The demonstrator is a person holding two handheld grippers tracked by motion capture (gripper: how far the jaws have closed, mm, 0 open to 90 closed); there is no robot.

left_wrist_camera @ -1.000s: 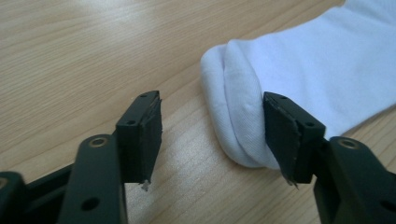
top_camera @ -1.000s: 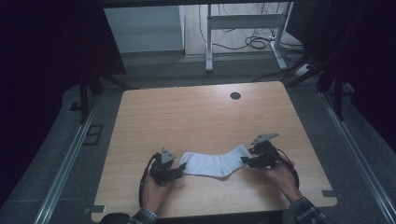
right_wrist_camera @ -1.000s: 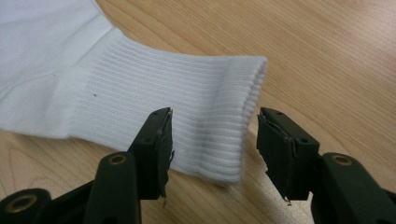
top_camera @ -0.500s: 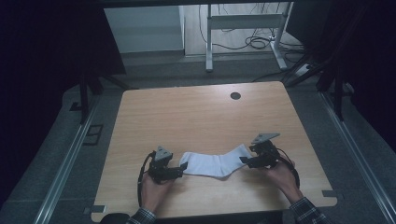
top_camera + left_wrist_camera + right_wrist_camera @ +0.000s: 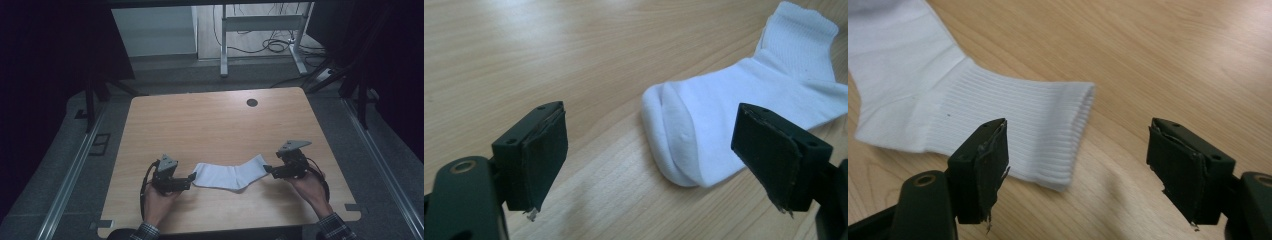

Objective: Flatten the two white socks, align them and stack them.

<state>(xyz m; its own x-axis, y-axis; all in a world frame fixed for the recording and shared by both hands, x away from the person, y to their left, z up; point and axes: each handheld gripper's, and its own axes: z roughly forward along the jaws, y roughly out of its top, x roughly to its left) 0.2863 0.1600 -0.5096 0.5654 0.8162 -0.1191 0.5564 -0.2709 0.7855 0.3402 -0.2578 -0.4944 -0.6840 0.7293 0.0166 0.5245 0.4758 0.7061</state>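
Two hand-held grippers flank a white sock (image 5: 227, 175) lying flat on a wooden worktop (image 5: 210, 125).

Near the front edge, the left gripper (image 5: 191, 178) and right gripper (image 5: 266, 169) have just been opening; their fingers stand wide, gripping nothing, at the sock's toe and cuff.

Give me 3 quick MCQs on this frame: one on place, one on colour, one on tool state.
1. Where does the sock lie on the table?
A. near the person's edge, between the two tools
B. by the round hole at the far edge
C. hanging off the left edge

2. What colour is the sock?
A. grey
B. white
C. black

3. How do the left tool and right tool stand?
A. both clamped on the sock
B. one clamped, one open
C. both open, off the sock

Key: 1 A, the high view shows it between them; 2 B, plain white in all views; 3 C, jaws apart, having just been opening, pads clear of fabric.
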